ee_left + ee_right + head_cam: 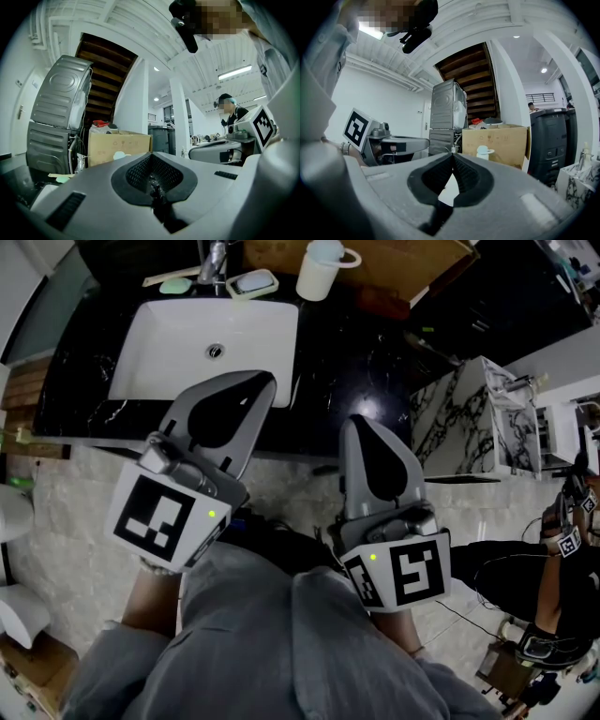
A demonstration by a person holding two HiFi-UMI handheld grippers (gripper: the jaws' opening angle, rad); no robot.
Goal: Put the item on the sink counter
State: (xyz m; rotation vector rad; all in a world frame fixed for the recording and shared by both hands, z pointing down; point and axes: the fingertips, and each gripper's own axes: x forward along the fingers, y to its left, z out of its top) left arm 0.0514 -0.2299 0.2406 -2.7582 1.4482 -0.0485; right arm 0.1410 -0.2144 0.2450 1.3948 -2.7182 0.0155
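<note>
Black bench (375,362) veined white; white sink (169,343); cream mug (322,273) (mint lid); grey left tool (265,382) and right tool (356,425), black-and-white square markers.

cardboard box (403,263), marbled bin (464,418), washing machine (61,117)

Sink basin (169,343): near right corner hidden behind the left claw (265,382). Faucet (215,261) and cardboard box (403,266): tops cut off by the head view's upper edge. Soap dish (251,282): contents too small to tell; second person (567,559) cropped at the right edge.
</note>
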